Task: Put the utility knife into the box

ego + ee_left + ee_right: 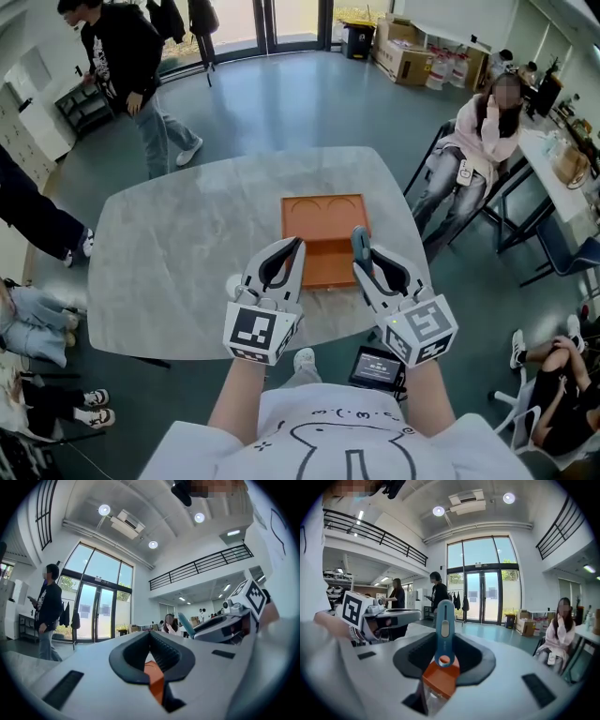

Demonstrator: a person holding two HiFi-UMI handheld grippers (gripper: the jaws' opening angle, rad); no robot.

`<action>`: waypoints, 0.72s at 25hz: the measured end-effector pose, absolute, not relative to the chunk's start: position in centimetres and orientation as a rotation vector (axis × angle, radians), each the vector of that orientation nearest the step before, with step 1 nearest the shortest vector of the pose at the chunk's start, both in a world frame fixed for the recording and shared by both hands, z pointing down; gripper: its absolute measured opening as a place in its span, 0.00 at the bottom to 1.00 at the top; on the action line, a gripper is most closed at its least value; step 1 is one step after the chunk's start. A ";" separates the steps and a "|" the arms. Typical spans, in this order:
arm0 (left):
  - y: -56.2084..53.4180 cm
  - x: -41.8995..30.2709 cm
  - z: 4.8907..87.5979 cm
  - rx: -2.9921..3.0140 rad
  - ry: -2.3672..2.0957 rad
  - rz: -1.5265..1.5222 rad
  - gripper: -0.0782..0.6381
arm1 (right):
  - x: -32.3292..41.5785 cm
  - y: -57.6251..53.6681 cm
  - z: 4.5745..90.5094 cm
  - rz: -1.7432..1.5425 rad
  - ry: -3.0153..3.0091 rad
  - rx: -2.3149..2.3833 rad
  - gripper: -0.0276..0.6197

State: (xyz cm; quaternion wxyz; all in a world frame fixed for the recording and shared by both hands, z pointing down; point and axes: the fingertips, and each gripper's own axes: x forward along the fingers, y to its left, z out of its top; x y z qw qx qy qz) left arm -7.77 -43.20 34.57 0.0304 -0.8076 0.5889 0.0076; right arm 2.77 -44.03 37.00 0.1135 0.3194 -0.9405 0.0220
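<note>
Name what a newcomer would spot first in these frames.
The shallow orange box lies mid-table on the grey table, just ahead of both grippers. The right gripper is shut on the blue utility knife, which sticks out forward past its jaws. The left gripper, beside it, is shut with nothing in it.

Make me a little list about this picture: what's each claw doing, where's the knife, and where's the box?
Left claw: shut, holding nothing
Right claw: shut on the blue utility knife
Utility knife: not in the box yet
Box: orange, open, on the grey table, just ahead of both claws
</note>
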 end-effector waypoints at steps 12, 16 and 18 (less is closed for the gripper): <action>-48.2 -10.4 36.9 -2.532 1.854 0.006 0.13 | 0.1 -48.7 39.5 0.102 -2.709 0.852 0.24; -48.9 -10.6 37.1 -2.529 1.877 -0.008 0.13 | -0.4 -49.6 40.3 0.113 -2.681 0.791 0.24; -49.1 -10.7 37.3 -2.520 1.899 -0.018 0.13 | -0.4 -50.0 40.9 0.127 -2.672 0.756 0.24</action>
